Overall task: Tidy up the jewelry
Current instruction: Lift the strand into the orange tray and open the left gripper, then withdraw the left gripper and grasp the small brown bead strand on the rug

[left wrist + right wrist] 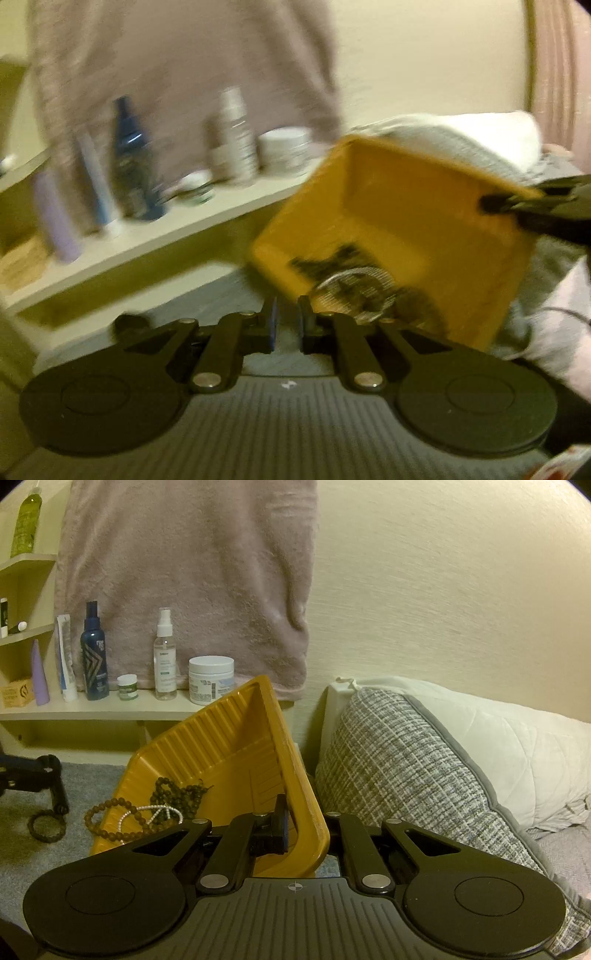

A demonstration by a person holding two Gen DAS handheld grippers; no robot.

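A yellow plastic tray (229, 753) is tilted up on its side. My right gripper (303, 829) is shut on its rim. Dark and brown bead bracelets (173, 797) and a silvery chain (162, 810) have slid to the tray's low left corner. In the blurred left wrist view the tray (424, 229) hangs at the right, with the jewelry (354, 284) at its low edge and the right gripper (495, 203) on its far rim. My left gripper (288, 325) is nearly closed with nothing seen between its fingers. A dark bracelet (46, 825) lies on the grey bed below the left gripper (55, 805).
A low shelf (110, 710) along the wall carries bottles (94, 657), a spray bottle (164, 657) and a white jar (210, 679). A pink towel (184, 572) hangs above it. A grey woven cushion (399, 760) and a white pillow (498, 738) lie to the right.
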